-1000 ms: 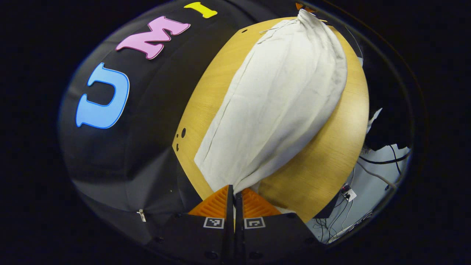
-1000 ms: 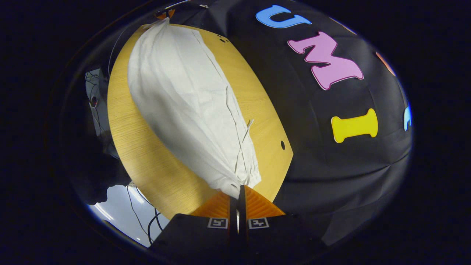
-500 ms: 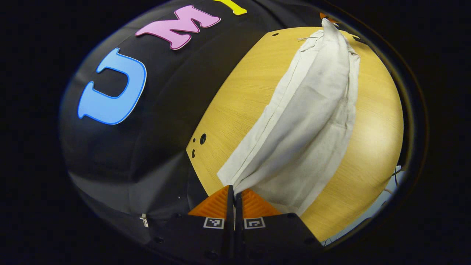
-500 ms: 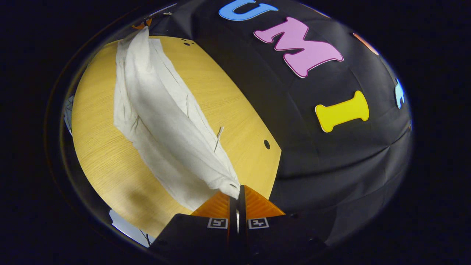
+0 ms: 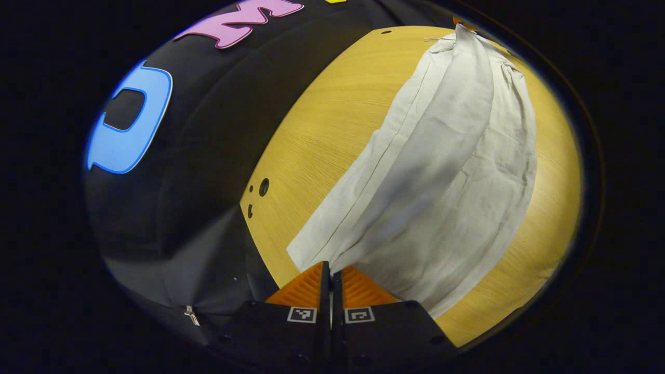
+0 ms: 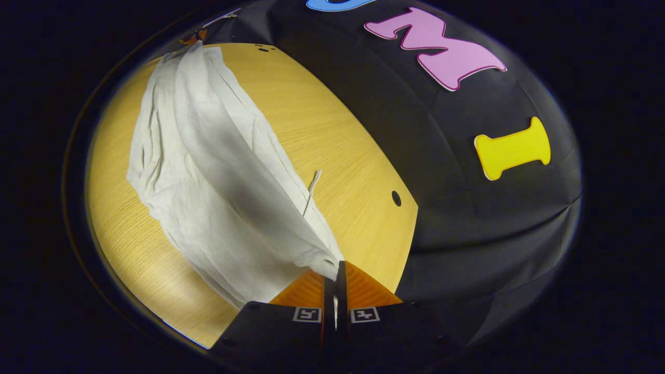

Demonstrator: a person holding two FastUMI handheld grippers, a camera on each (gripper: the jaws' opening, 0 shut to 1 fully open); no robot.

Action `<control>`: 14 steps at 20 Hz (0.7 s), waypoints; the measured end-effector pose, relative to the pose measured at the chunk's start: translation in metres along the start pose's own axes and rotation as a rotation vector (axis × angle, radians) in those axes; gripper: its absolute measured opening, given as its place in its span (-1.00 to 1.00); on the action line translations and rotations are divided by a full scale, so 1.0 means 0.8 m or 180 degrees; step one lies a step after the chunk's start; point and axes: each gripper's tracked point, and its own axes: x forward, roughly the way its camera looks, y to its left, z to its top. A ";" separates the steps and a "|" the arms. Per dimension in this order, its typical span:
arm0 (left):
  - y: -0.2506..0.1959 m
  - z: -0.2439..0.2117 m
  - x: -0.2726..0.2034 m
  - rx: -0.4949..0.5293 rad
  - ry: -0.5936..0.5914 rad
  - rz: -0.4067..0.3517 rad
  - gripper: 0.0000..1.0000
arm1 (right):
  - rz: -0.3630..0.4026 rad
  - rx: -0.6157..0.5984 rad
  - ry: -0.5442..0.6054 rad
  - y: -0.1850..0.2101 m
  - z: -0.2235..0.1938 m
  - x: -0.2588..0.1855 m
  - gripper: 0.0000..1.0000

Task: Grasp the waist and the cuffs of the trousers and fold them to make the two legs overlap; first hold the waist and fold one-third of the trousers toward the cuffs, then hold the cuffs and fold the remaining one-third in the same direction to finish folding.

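Pale off-white trousers (image 5: 436,171) stretch lengthwise over the round wooden table (image 5: 322,124). My left gripper (image 5: 330,266) is shut on the cuff end, with cloth pinched between its fingers. My right gripper (image 6: 338,265) is shut on the waist end of the trousers (image 6: 218,176), where a drawstring (image 6: 311,189) dangles. One leg is lifted and drapes over the other, which lies flat on the table (image 6: 332,130). The other gripper (image 5: 460,22) shows small at the far end of the cloth in the left gripper view, and likewise the far gripper (image 6: 191,37) in the right gripper view.
The table's back edge runs along the booth's black cloth wall (image 5: 197,156). Small holes (image 5: 263,187) mark the tabletop near that edge, and another hole (image 6: 396,198) shows in the right gripper view. Bare wood lies between the trousers and the wall.
Both grippers have carried the held edge of the trousers across toward the back of the table and lower, so the upper leg now lies folded over the lower one. Both stay shut.
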 end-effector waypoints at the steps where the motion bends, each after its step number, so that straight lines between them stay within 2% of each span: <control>1: -0.002 0.003 0.008 0.0018 0.0037 -0.0018 -0.89 | 0.0047 0.0023 0.0036 0.002 0.000 0.010 -0.89; 10: -0.030 -0.003 0.060 0.0126 0.0374 -0.0236 -0.89 | 0.0540 0.0016 0.0411 0.038 -0.032 0.067 -0.85; 12: -0.045 -0.005 0.066 0.0137 0.0436 -0.0341 -0.89 | 0.0558 0.0018 0.0428 0.041 -0.034 0.072 -0.79; 14: -0.044 0.001 0.065 0.0273 0.0428 -0.0249 -0.89 | 0.0493 0.0018 0.0438 0.038 -0.036 0.070 -0.77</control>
